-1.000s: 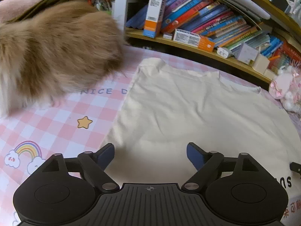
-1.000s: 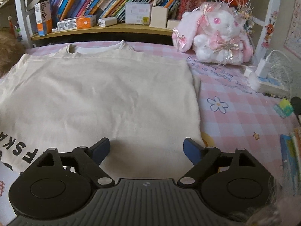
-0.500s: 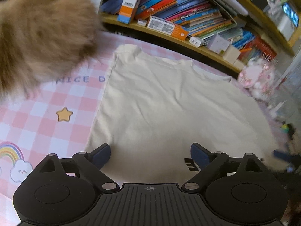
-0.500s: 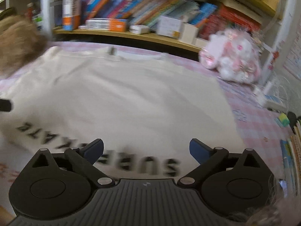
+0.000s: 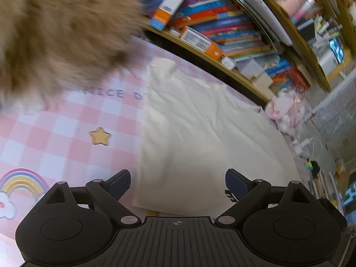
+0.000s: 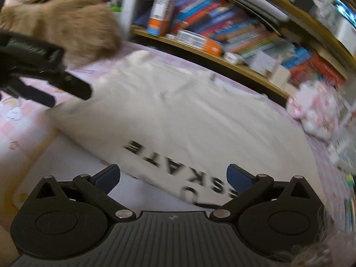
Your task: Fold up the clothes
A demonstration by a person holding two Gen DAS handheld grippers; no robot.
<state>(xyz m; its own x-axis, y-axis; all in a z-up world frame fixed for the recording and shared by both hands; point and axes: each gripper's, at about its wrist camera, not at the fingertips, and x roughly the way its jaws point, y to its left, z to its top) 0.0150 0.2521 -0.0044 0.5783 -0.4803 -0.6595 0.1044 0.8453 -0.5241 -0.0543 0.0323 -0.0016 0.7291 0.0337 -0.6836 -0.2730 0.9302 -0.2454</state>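
Tools, left [image 5: 178,181] and right [image 6: 173,175], just spread wide, seemingly empty above cream shirt [image 6: 189,120].

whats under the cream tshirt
The t-shirt lies on a pink checked cloth; its printed end rests on white paper. What lies beneath its middle is covered.

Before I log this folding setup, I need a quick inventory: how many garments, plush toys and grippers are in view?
Garments: 1, the cream T-shirt
Plush toys: 2, the brown furry toy and the pink-and-white plush
Grippers: 2, the left gripper and the right gripper
Total: 5
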